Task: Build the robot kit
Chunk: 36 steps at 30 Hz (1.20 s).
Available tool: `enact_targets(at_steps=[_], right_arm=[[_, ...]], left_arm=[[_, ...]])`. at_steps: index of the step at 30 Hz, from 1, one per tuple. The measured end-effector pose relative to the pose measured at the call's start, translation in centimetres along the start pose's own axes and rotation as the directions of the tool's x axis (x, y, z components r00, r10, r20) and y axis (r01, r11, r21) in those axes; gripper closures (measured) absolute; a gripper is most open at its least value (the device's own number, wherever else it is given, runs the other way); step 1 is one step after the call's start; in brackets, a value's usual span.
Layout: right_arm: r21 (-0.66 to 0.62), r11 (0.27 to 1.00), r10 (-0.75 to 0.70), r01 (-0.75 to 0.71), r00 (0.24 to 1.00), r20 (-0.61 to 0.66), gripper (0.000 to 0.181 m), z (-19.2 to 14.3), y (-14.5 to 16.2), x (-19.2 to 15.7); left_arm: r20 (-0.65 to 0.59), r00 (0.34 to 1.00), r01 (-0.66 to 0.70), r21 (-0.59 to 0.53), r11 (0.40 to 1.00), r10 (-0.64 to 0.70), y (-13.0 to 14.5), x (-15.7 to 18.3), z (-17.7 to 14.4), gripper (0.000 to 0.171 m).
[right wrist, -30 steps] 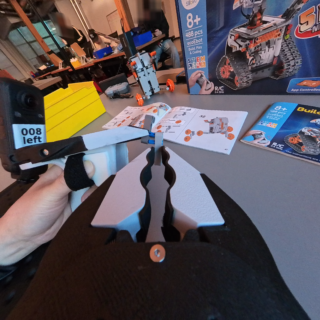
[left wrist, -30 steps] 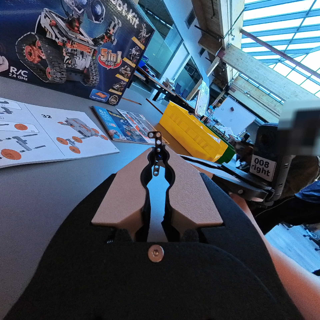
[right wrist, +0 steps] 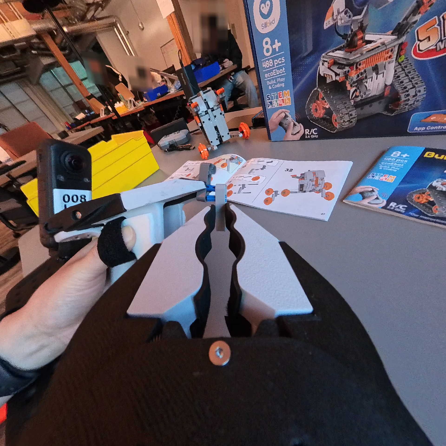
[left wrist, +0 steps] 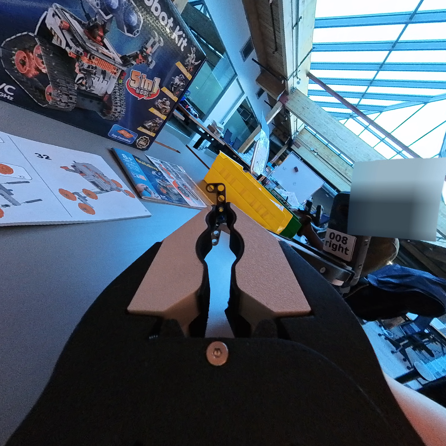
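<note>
A: What is the left gripper [left wrist: 220,212] doing?

B: Its pale fingers are pinching almost together at the tips, clamping a thin perforated beam [left wrist: 218,207] with round holes along it. The beam is standing nearly upright, its bent top poking above the tips and its lower end hanging in the wavy gap behind them.

A: And the right gripper [right wrist: 220,212]?

B: Its jaws are also nearly closed, squeezing a flat grey beam [right wrist: 220,207] edge-on, so it is showing as a narrow upright strip rising above the tips.

A: Are the two pieces meeting?

B: In the right wrist view the left gripper [right wrist: 204,190] is reaching in from the left, and blue pins [right wrist: 210,193] are bridging its grey piece and the flat grey beam; they are looking joined, though how deep the pins are sitting I cannot tell.

A: What is lying around them?

B: A smooth grey table [right wrist: 362,265] is carrying an open instruction booklet [right wrist: 289,188] just beyond the tips, a glossy closed booklet [right wrist: 405,185] to the right, and a tall printed kit box [right wrist: 362,72] standing behind. A half-built grey model with orange wheels [right wrist: 212,123] is standing farther back, near a grey controller [right wrist: 173,140] and a ribbed yellow plastic bin [right wrist: 120,164]
</note>
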State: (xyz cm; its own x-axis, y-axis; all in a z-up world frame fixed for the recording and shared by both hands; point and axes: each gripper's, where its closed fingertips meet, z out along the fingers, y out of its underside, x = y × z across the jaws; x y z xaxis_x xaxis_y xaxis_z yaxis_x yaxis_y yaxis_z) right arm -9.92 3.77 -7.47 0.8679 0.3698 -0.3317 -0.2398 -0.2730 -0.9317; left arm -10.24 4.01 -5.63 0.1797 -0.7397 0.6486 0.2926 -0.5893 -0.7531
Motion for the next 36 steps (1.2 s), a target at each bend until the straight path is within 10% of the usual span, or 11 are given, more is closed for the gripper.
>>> enact_targets(at_steps=[36], right_arm=[[0.048,0.995,0.094,-0.092,0.994,-0.053,0.175,0.1,-0.3,0.6]], left_arm=[[0.02,0.999,-0.033,0.056,0.998,0.031,-1.1,0.1,-0.8,0.167]])
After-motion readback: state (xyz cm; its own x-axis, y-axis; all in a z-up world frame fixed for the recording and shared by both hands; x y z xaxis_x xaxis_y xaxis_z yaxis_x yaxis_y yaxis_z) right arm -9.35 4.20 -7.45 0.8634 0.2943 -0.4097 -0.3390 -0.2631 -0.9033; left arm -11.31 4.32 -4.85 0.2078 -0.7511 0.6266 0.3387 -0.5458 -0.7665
